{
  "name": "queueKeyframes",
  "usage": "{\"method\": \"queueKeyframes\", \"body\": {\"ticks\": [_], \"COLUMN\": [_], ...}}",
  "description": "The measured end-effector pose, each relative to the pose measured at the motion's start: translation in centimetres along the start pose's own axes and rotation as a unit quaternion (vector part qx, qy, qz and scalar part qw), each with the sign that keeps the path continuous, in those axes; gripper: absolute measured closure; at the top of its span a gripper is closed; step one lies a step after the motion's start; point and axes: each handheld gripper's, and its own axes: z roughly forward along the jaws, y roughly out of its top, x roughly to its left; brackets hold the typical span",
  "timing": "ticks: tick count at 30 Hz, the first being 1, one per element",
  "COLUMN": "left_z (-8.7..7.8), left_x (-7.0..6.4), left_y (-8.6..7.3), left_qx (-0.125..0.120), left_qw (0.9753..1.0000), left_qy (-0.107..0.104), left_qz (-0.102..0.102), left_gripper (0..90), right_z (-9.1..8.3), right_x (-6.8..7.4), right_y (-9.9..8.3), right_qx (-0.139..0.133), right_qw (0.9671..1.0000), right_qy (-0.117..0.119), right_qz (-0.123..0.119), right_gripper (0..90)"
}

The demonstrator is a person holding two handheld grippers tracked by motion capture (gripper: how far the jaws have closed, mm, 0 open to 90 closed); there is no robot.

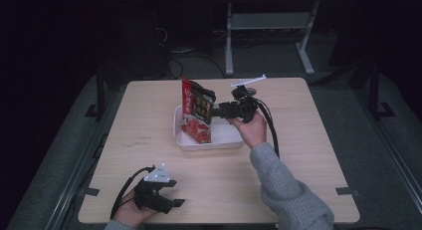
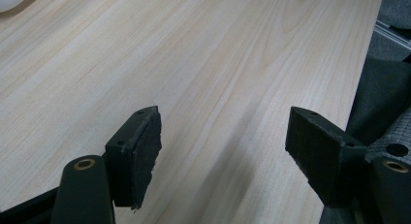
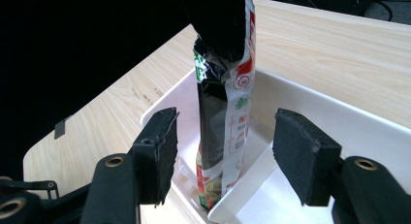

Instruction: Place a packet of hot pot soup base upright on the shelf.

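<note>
The left gripper (image 1: 161,197) is sitting near the front edge of the wooden table (image 1: 308,140), its jaws standing wide apart with nothing but bare tabletop between them in the left gripper view. Further right, a red and black snack bag (image 1: 197,110) is standing on end in the left part of a white tray (image 1: 211,140), leaning slightly against the tray's wall. The right gripper (image 1: 215,112) is hovering just beside the bag's upper half, its jaws spread wide and gripping nothing. In the right gripper view the bag (image 3: 225,103) is rising just ahead of the gap between the two pads (image 3: 303,156), touching neither.
</note>
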Motion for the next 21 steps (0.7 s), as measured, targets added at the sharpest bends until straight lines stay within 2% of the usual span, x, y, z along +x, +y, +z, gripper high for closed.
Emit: {"method": "queueKeyframes", "body": {"ticks": [10,21], "left_z": [0.0,-0.2], "left_x": [0.1,0.2], "left_y": [-0.1,-0.2], "left_qx": [0.000,0.000], "left_qw": [1.0000,1.0000], "left_qy": [0.002,0.005], "left_qz": [-0.001,-0.003], "left_gripper": [28.6,28.5], "right_z": [-1.4,-3.1], "right_x": [-0.2,-0.9], "right_y": [-0.6,-2.1], "right_qx": [0.001,0.007], "right_qw": [1.0000,0.9999], "right_qy": [0.005,0.007], "right_qz": [0.001,0.011], "right_gripper": [40.1,39.4]}}
